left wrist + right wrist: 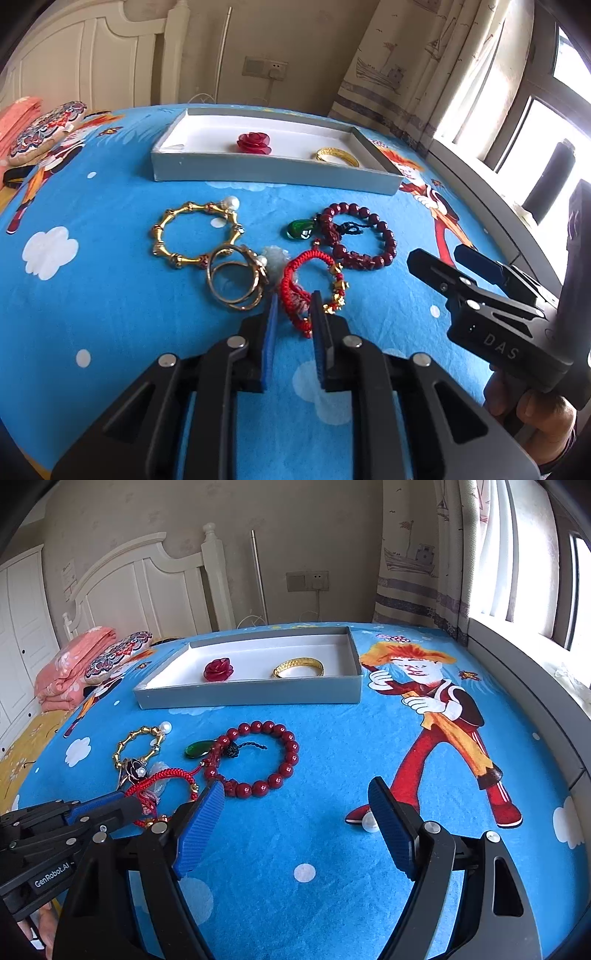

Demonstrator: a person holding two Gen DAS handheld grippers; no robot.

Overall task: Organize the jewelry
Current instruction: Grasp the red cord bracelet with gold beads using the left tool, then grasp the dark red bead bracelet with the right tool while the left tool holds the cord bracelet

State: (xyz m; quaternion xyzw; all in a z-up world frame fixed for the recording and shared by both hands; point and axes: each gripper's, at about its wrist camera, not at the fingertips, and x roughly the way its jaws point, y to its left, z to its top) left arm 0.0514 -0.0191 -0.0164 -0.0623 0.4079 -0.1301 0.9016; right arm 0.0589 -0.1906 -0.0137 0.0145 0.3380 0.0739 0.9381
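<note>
On the blue cartoon bedsheet lies a red cord bracelet (295, 295) (166, 775) with gold charms. My left gripper (294, 310) (110, 805) is shut on its near side, blue pads pinching the cord. Around it lie a gold bamboo bangle (162, 229) (127, 744) with a pearl, paired gold rings (210, 273), a green pendant (300, 229) (197, 749) and a dark red bead bracelet (369, 254) (291, 757). Behind stands a grey box (273, 171) (247, 694) holding a red rose (254, 143) (218, 669) and a gold bangle (337, 157) (298, 667). My right gripper (295, 786) (436, 254) hovers open and holds nothing.
A patterned cushion (44, 129) (118, 655) and a folded pink blanket (70, 668) lie at the far left by the white headboard (147, 587). The bed's grey edge (535, 701) and a curtained window run along the right. A hand (535, 410) holds the right gripper.
</note>
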